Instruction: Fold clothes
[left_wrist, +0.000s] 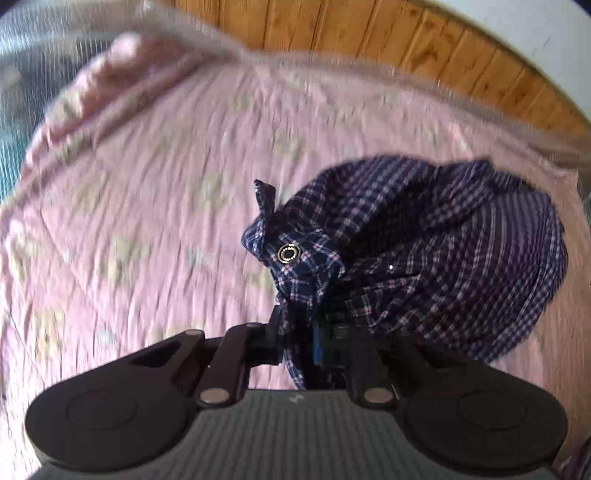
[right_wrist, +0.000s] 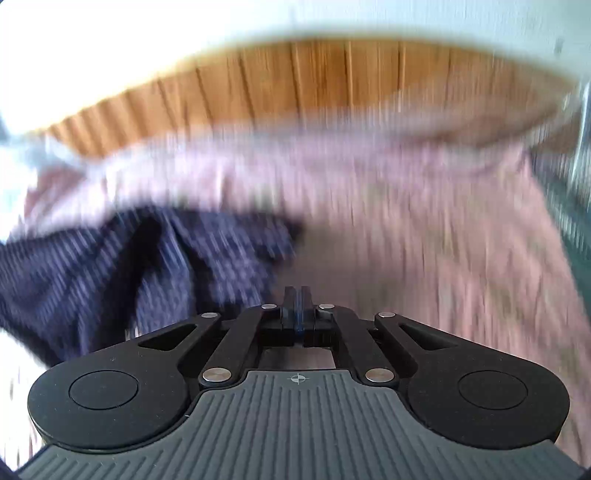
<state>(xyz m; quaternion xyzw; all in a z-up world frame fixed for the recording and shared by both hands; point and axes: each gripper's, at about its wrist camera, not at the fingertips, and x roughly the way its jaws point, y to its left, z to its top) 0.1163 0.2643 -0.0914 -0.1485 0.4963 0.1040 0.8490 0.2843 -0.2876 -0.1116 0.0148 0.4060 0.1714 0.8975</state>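
Note:
A navy plaid garment (left_wrist: 424, 251) with a metal snap button lies bunched on the pink bedsheet (left_wrist: 147, 184). My left gripper (left_wrist: 299, 332) is shut on a fold of this cloth, which rises up between its fingers. In the right wrist view the same plaid garment (right_wrist: 129, 258) shows blurred at the left. My right gripper (right_wrist: 298, 302) is shut with its fingers pressed together and nothing between them, over the pink bedsheet (right_wrist: 424, 258) just right of the garment.
A wooden panelled headboard or wall (left_wrist: 406, 44) runs behind the bed, seen again as the wooden panel (right_wrist: 314, 81). A rolled pink cloth edge (left_wrist: 110, 62) lies at the far left. Both views are motion-blurred.

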